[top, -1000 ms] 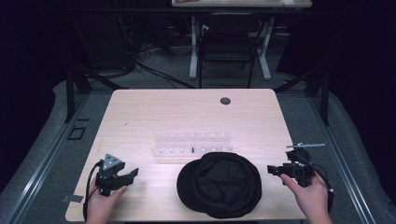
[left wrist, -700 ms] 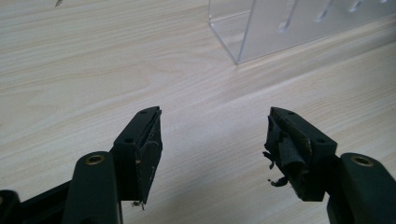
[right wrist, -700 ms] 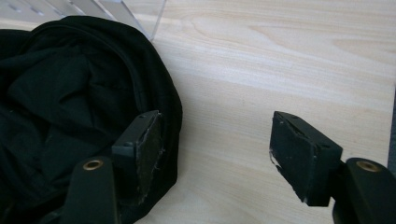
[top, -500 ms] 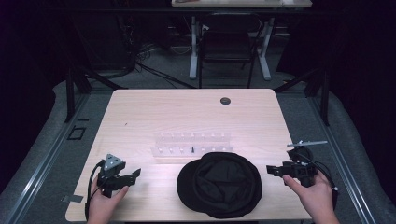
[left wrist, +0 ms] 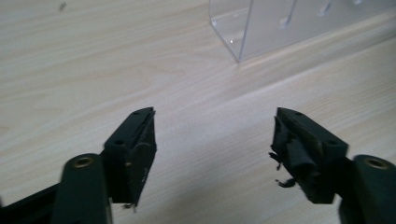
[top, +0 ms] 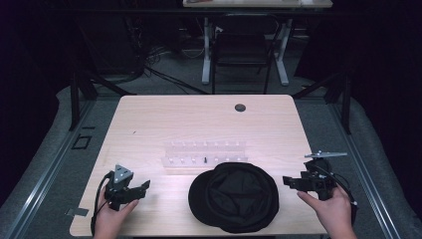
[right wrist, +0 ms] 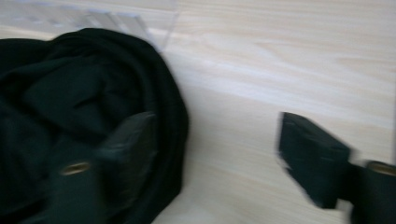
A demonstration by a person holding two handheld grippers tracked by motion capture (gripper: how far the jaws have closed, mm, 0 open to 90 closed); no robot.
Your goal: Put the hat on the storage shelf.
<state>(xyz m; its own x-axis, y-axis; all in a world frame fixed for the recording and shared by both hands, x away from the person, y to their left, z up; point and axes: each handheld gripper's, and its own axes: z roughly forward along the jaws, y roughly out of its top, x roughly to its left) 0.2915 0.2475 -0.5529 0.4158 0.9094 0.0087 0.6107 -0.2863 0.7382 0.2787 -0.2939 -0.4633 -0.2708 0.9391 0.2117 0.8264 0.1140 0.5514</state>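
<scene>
A black cap (top: 234,196) lies crown down near the table's front edge, its dark folds also in the right gripper view (right wrist: 79,107). Behind it stands a clear plastic rack (top: 205,153) whose corner appears in the left gripper view (left wrist: 261,28). My left gripper (top: 142,188) rests open at the front left, jaws wide over bare wood (left wrist: 212,149). My right gripper (top: 288,181) is open just right of the cap, one jaw over the cap's edge (right wrist: 215,154), nothing between the jaws.
The light wooden table (top: 199,119) has a round cable hole (top: 240,107) at the back. A dark chair (top: 241,50) and white desk legs stand behind the table. Dark floor lies all around.
My right gripper has shifted a little lower and toward the cap. The left gripper has barely moved.
</scene>
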